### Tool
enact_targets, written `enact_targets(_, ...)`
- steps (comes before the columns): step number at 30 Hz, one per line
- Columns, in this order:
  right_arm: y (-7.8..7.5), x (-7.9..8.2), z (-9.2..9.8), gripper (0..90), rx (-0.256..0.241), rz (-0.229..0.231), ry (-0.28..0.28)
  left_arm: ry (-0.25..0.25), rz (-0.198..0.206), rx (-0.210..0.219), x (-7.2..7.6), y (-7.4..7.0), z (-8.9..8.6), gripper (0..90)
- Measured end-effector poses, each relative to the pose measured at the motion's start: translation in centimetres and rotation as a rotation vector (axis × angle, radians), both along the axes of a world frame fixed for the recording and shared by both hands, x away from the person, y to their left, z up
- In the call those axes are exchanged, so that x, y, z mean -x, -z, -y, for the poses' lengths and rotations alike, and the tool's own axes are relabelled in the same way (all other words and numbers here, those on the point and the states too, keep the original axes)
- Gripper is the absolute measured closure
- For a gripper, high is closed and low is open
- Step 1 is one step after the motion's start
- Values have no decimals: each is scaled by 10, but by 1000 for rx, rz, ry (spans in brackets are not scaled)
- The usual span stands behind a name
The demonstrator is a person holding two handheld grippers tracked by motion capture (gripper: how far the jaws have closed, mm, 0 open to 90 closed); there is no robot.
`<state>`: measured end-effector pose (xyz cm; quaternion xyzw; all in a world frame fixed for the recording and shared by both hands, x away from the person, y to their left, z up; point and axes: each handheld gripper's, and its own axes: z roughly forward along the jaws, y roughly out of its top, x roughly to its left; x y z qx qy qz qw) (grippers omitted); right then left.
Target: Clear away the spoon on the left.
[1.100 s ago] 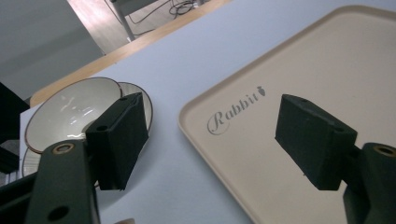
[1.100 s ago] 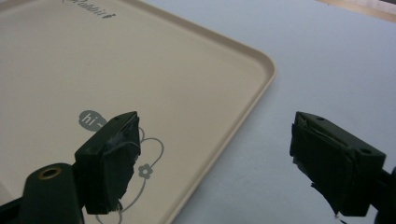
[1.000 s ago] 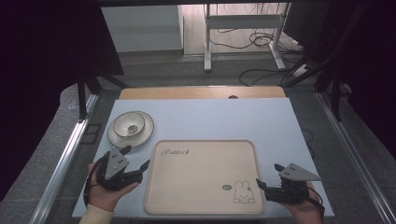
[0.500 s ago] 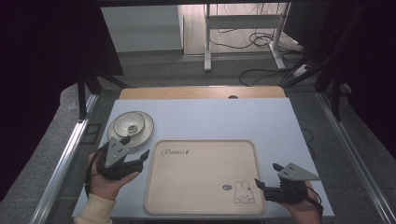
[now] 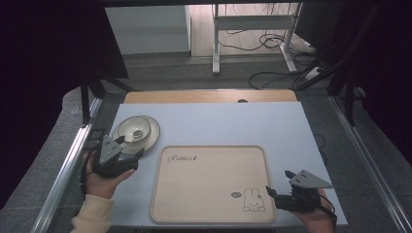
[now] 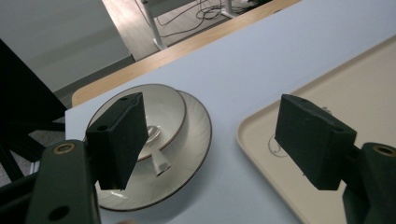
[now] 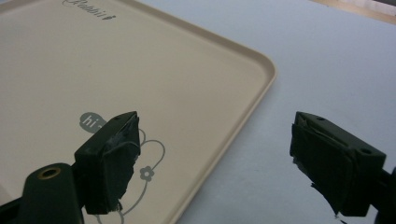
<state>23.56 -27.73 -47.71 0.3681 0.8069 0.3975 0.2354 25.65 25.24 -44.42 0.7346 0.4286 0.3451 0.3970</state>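
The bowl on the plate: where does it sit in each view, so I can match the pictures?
High view: the bowl sits on the plate at the table's left, just beyond the left gripper.
Left gripper view: centre-left, partly behind the left jaw.
Right gripper view: not in it.
Shared landmark: the beige tray, at right in the left gripper view, at left in the right gripper view.

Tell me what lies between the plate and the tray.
Nothing: only bare table separates the plate from the tray. The left gripper view shows that strip plainly, framed by the open left gripper.
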Motion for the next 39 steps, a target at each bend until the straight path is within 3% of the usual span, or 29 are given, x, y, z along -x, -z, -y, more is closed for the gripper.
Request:
enact_targets(7,1,-1,0,166,5,-6,5,-9,-28,-12,0,10,-10,253)
enact_targets(17,1,-2,1,166,10,-11,8,-33,-40,10,0,18,-21,302)
enact_targets(27,1,-2,1,166,10,-13,9,-31,-38,-6,-1,23,-23,447)
enact_targets(31,2,-2,1,166,13,-12,9,-41,-29,-44,-3,25,-23,492)
enact_targets(39,2,-2,0,166,10,-12,13,-26,-32,-78,-12,30,-21,639)
